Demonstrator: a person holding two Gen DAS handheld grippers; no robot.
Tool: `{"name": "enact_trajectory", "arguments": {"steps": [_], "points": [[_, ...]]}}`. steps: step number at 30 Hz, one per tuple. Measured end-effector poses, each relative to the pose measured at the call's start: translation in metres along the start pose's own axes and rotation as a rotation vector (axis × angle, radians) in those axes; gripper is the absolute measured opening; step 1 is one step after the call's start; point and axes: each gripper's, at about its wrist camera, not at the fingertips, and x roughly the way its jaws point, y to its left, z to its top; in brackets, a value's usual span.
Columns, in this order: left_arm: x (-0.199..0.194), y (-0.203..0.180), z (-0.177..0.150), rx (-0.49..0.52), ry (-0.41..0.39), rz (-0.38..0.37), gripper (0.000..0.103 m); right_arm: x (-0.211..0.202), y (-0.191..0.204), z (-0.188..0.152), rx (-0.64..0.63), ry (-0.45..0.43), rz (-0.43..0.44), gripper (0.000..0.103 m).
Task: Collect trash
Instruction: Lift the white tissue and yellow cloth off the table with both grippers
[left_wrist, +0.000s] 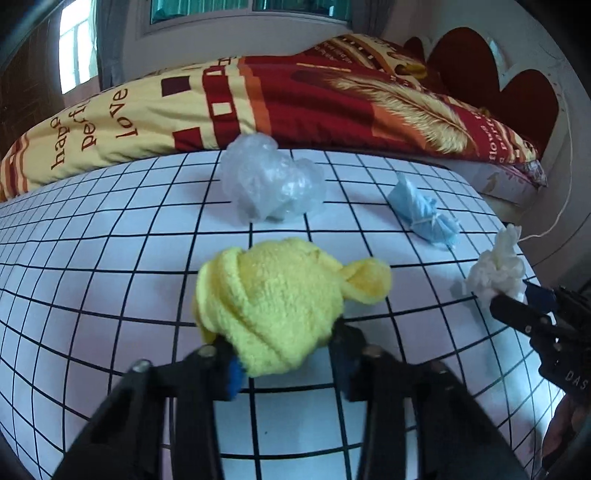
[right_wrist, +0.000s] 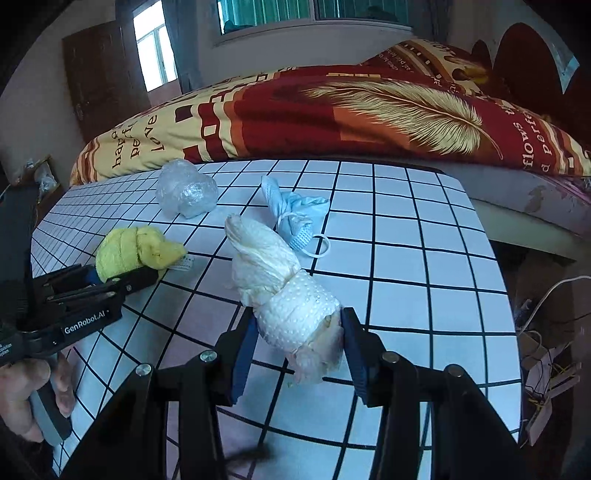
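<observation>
My left gripper (left_wrist: 284, 354) is shut on a balled yellow cloth (left_wrist: 280, 299), just above the grid-patterned table (left_wrist: 110, 266); both also show in the right wrist view, the gripper (right_wrist: 122, 280) on the cloth (right_wrist: 129, 251). My right gripper (right_wrist: 299, 343) is shut on a white paper wad (right_wrist: 284, 291); in the left wrist view that gripper (left_wrist: 513, 299) holds the wad (left_wrist: 495, 269) at the right edge. A crumpled clear plastic bag (left_wrist: 269, 181) (right_wrist: 186, 192) and a bundled blue face mask (left_wrist: 424, 210) (right_wrist: 295, 214) lie farther back on the table.
A bed with a red and yellow quilt (left_wrist: 258, 96) (right_wrist: 332, 110) runs along the table's far edge. A dark heart-shaped headboard (left_wrist: 498, 70) stands at the right. Cables and clutter (right_wrist: 543, 362) lie on the floor right of the table.
</observation>
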Motion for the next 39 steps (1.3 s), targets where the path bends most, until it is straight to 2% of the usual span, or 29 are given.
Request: {"name": "enact_trajectory", "arguments": {"steps": [6, 13, 19, 39], "points": [[-0.041, -0.014, -0.014, 0.041, -0.060, -0.006, 0.034, -0.025, -0.002, -0.011, 0.007, -0.028, -0.004, 0.046], [-0.084, -0.035, -0.041, 0.037, -0.106, -0.007, 0.034, -0.069, 0.001, -0.034, 0.011, -0.061, -0.025, 0.046], [-0.111, -0.051, -0.057, 0.041, -0.119, -0.025, 0.034, -0.104, 0.002, -0.047, 0.021, -0.084, -0.032, 0.046], [-0.182, -0.058, -0.105, 0.053, -0.157, -0.021, 0.034, -0.205, 0.028, -0.098, 0.003, -0.177, -0.044, 0.046]]}}
